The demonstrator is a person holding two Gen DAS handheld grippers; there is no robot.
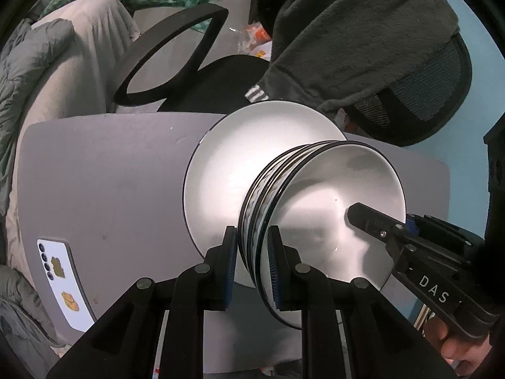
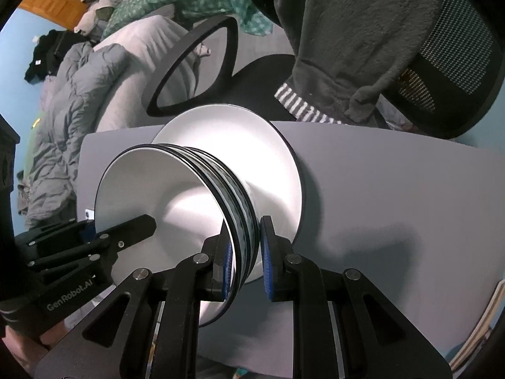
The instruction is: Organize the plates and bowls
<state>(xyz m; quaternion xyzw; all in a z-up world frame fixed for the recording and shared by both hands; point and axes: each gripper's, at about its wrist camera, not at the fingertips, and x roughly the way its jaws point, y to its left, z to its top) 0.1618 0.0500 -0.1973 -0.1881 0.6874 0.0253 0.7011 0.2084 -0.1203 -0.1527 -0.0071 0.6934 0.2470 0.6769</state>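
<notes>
The left gripper (image 1: 252, 252) and right gripper (image 2: 244, 246) each clamp their jaws on opposite rims of the stack of white, black-rimmed ceramic bowls (image 1: 318, 208), sharing its weight. The stack hangs above the wide white plate (image 1: 252, 145) on the grey tabletop (image 1: 110, 173), probably to nest there.

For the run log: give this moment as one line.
left gripper: shut on bowl stack rim | right gripper: shut on opposite rim | stack over plate | table

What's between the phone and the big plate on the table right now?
Nothing: in the left wrist view the gray table is bare between the phone and the plate.
</notes>
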